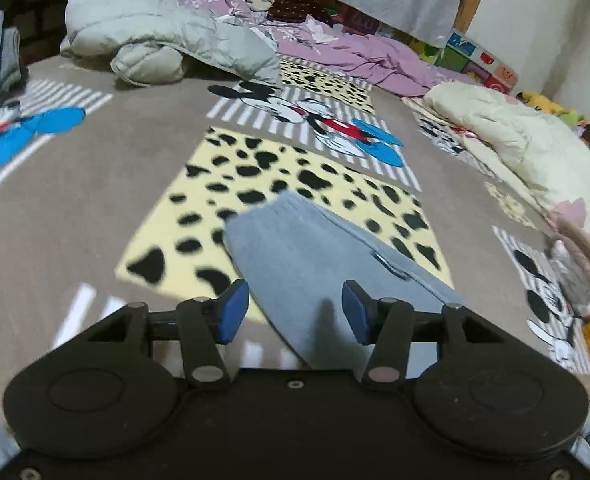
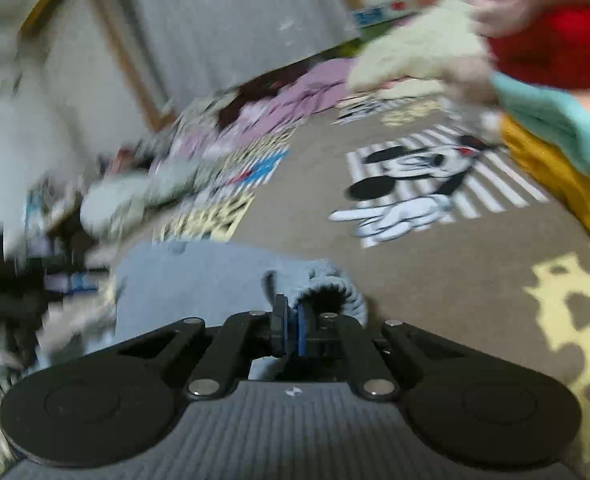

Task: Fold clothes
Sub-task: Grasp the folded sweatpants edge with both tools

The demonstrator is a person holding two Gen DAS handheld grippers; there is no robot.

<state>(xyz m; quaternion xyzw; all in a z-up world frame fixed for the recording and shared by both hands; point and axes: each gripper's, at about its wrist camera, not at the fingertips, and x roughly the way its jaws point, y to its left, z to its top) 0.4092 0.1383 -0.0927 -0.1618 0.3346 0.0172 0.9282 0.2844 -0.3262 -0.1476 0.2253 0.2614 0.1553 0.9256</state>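
Note:
A light blue-grey garment (image 1: 307, 264) lies flat on the patterned rug, stretching away from my left gripper (image 1: 295, 312). That gripper is open and empty, its blue pads hovering over the near end of the cloth. In the right wrist view the same garment (image 2: 199, 280) is bunched, and my right gripper (image 2: 291, 328) is shut on its ribbed cuff edge (image 2: 335, 292). The right view is blurred by motion.
A grey-green puffy jacket (image 1: 155, 36) and purple bedding (image 1: 355, 52) lie at the back. A cream jacket (image 1: 527, 144) lies to the right. A stack of folded red, teal and yellow clothes (image 2: 555, 120) stands at the right. The rug (image 1: 75, 200) has cartoon mouse and spotted yellow patches.

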